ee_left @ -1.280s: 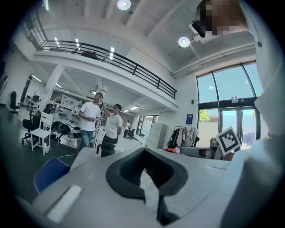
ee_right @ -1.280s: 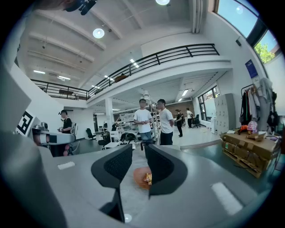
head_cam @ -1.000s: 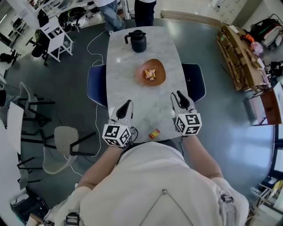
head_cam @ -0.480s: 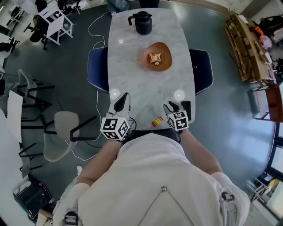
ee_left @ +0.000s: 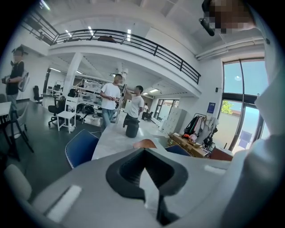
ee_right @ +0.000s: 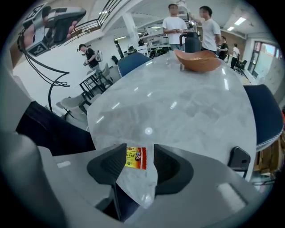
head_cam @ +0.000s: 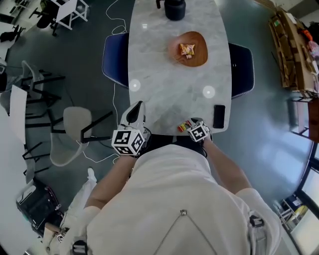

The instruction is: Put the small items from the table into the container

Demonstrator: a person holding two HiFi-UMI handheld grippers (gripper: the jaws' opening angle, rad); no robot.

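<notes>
A small yellow-and-red snack packet [head_cam: 183,127] lies flat at the table's near edge. My right gripper [head_cam: 191,124] points steeply down over it. In the right gripper view the packet [ee_right: 136,158] sits between the two jaws, which are opening and do not press on it; the gripper [ee_right: 139,149] stands open. The brown bowl [head_cam: 193,49] holds several packets [head_cam: 187,49] further up the table. My left gripper [head_cam: 135,108] hangs at the table's near left corner. In its own view the gripper [ee_left: 143,153] is shut with nothing in it.
A black phone [head_cam: 219,115] lies flat on the marble table [head_cam: 164,84], right of the packet. A black kettle [head_cam: 175,7] stands at the far end. Blue chairs [head_cam: 115,60] flank both sides. Two people [ee_left: 120,104] stand beyond the far end.
My right gripper has dropped and tipped downward to the packet at the near edge, and its jaws have widened. The left gripper has sunk a little toward the near left corner.
</notes>
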